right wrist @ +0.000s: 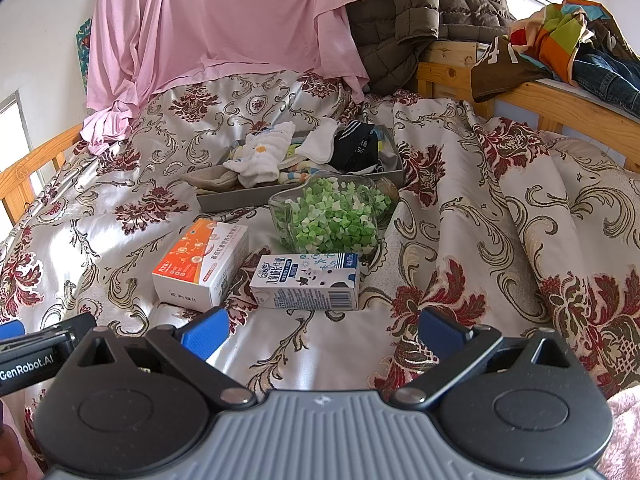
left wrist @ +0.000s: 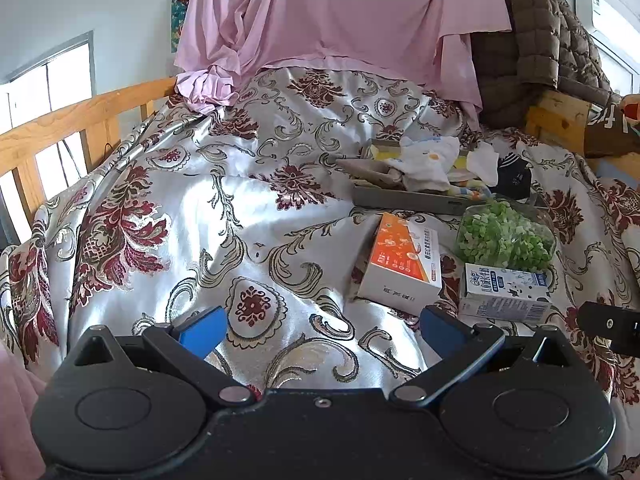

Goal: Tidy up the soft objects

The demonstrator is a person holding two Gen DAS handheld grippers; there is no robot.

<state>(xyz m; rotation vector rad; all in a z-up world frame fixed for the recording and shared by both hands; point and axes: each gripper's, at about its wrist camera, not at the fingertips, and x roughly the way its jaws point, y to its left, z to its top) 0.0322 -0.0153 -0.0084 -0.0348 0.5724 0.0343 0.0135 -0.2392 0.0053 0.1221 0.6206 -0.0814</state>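
- The left tool [left wrist: 320,330] and the right tool [right wrist: 322,330] both hover low over the bed, each with its blue fingers spread wide and nothing between them.
- The bedspread [right wrist: 460,240] under them is glossy satin with a red floral pattern. It looks slippery and lies in loose folds, so anything resting on it may slide when nudged.
- Just ahead of the right tool lies a blue-and-white milk carton [right wrist: 308,280] on its side, with an orange-and-white box [right wrist: 200,264] just beside it on the left. Both look stiff and light; I judge them not to be the soft things in question.
- Behind the carton sits a clear container of green pieces [right wrist: 332,220]. It looks rigid and possibly brittle, and it stands between the tools and the tray, so a reach over it risks tipping it.
- Farthest of the group is a shallow grey tray [right wrist: 240,200] holding the socks: a white pair with a yellow mark [right wrist: 260,156], a plain white sock [right wrist: 320,144], a dark sock [right wrist: 356,148] draped at the right end, and striped ones mostly hidden beneath.
- The socks should be light, limp and easily crushed without harm. A pinch on a raised fold or bunched cuff would likely hold best, since a flat layer gives the fingers little to bite. The pile is tangled, so lifting one may drag its neighbours.
- Beyond the tray a pink sheet [right wrist: 224,32] hangs over the headboard.
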